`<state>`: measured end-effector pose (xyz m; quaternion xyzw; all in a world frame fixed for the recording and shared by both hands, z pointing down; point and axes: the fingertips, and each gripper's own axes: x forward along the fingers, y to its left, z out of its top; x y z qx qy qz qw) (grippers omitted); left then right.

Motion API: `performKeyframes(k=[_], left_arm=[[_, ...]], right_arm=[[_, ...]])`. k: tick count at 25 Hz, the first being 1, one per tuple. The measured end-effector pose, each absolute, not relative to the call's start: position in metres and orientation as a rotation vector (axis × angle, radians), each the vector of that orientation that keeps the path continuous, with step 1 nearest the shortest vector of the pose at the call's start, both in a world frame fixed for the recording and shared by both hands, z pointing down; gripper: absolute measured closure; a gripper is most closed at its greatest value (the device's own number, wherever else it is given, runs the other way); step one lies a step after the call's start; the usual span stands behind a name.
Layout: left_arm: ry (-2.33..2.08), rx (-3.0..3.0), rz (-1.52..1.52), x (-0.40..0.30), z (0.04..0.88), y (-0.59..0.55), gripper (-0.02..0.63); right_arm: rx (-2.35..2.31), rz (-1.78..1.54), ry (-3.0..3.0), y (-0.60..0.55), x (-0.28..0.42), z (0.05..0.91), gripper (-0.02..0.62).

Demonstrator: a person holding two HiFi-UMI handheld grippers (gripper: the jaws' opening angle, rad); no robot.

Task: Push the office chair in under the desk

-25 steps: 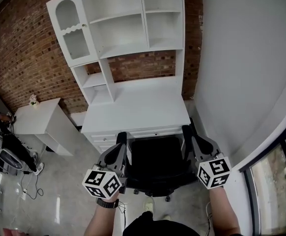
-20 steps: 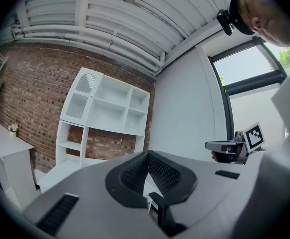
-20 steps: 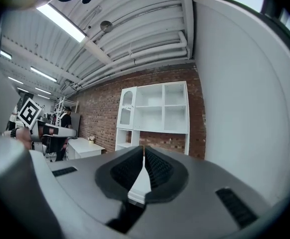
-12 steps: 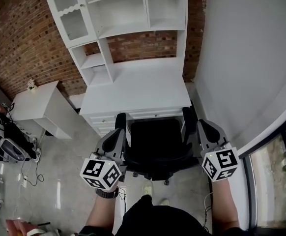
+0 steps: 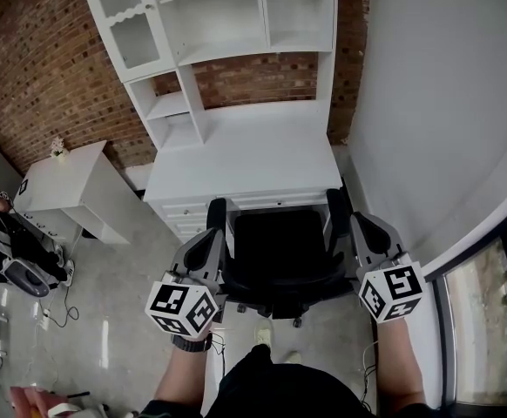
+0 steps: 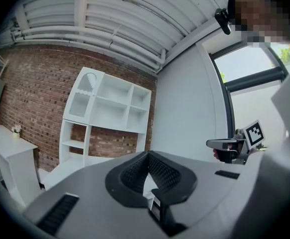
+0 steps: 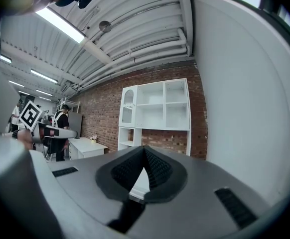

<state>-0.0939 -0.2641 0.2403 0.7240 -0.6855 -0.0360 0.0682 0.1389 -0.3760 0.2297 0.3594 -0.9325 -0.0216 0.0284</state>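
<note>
Two grippers: the left gripper and the right gripper both have their jaws pressed together, with nothing between them. One sits on each side of the chair's back.
Office chair: the black office chair faces the desk. Its front is at the desk's near edge, and its seat and back are out on the near side.
Contact: each gripper lies just beside an armrest. No view settles whether either one presses on the frame.
Step in hand: this looks like the push itself, with the chair lined up at the kneehole but not yet tucked in.
Next move: it calls for an even shove from both sides toward the far wall. The chair should stay straight so its arms pass between the drawers on the left and the desk's right side.
Hutch: the open compartments of the hutch on the far side show nothing inside.
Drawers: they are shut, so their contents are hidden.
Side cabinet: the side cabinet stands well to the left, with a small potted flower on top.
</note>
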Motion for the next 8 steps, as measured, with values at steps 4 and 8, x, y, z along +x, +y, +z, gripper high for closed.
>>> performKeyframes(k=[4,8], left_arm=[[-2.064,2.176,-0.106,-0.099,0.240,-0.264,0.600],[-2.059,2.180,-0.103,-0.105,0.238,-0.264,0.600]], right_arm=[[1.107,-0.067,-2.878,-0.376,0.133,0.227,0.591],[1.106,-0.070,-2.877,-0.374,0.126,0.225,0.591]])
